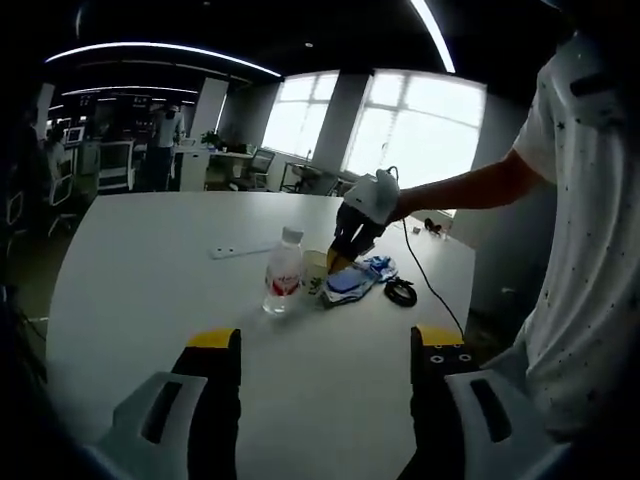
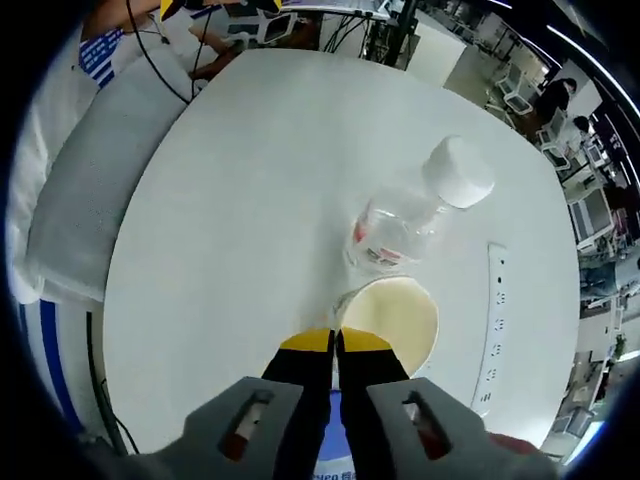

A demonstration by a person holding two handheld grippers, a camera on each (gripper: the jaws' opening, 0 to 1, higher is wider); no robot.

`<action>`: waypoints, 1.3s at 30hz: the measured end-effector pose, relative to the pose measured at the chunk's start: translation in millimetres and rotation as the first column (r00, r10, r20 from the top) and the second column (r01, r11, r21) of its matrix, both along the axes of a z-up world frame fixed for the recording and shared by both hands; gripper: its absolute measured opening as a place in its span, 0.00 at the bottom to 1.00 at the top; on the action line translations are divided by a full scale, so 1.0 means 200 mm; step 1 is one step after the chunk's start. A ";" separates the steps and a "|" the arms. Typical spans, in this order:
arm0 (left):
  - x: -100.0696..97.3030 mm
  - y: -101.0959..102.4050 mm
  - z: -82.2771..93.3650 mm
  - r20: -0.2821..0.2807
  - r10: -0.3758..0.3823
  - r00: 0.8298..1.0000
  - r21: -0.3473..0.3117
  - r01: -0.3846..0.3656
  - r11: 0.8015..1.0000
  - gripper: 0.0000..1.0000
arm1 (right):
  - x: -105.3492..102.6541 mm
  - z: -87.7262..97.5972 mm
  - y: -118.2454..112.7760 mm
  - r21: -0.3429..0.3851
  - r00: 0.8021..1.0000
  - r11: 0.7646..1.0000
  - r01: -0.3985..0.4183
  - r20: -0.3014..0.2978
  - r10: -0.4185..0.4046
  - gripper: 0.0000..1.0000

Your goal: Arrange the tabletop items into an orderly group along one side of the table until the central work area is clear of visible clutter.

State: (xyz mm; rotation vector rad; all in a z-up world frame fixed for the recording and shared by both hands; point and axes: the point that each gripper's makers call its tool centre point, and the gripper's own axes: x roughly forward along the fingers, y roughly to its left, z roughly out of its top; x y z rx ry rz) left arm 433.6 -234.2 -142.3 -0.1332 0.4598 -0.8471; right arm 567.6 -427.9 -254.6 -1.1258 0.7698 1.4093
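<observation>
Left gripper view: the left gripper [image 1: 325, 345], grey-bodied with black, yellow-tipped jaws, hovers above the bare near part of the large white table [image 1: 150, 270]; its jaws stand wide apart with nothing between them. Towards the far right side of the table stands a clear plastic water bottle with a white cap and red label [image 1: 284, 272], upright; just to its right stands a pale cream paper cup [image 1: 315, 270], and beside that lies a blue-and-white cloth item [image 1: 355, 280], with a small black coiled object [image 1: 400, 292] next to it and a black cable [image 1: 432, 285] trailing towards the table edge. A flat white power strip [image 1: 240, 249] lies on the table behind the bottle. The right gripper [image 1: 345, 252], held by a person's outstretched arm [image 1: 470, 185], reaches down over the cup with its yellow tips at the cup's rim. Right gripper view: seen from above, the right gripper [image 2: 335, 343] has its jaws drawn nearly together, pinching the near rim of the cream paper cup [image 2: 400, 315]; the water bottle [image 2: 410, 220] stands touching or just beside the cup on its far side, and the power strip [image 2: 494, 320] lies to the right. A person in a white garment [image 2: 80, 170] stands at the table's left edge.
</observation>
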 end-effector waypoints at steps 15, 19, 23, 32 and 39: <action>0.00 0.01 -0.02 -0.013 0.005 1.000 -0.005 -0.005 1.000 0.69 | -0.03 -0.08 -0.01 -0.027 0.999 0.999 -0.038 -0.034 0.037 0.03; 0.01 0.00 -0.02 -0.012 0.004 1.000 -0.006 -0.004 1.000 0.69 | -0.03 -0.09 0.00 -0.022 0.999 0.999 -0.031 -0.040 0.030 0.10; 0.01 0.00 -0.03 -0.014 0.003 1.000 -0.006 -0.003 1.000 0.69 | -0.02 -0.08 0.00 -0.008 0.999 0.999 -0.032 -0.035 0.032 0.11; 0.01 -0.01 -0.02 -0.009 -0.001 1.000 -0.007 0.001 1.000 0.69 | 0.00 0.01 0.02 0.084 0.999 0.996 0.037 -0.041 -0.034 0.20; 0.01 -0.02 -0.01 -0.004 -0.010 1.000 -0.004 0.010 1.000 0.69 | -0.01 0.08 0.02 0.115 0.998 0.991 0.062 -0.033 -0.058 0.24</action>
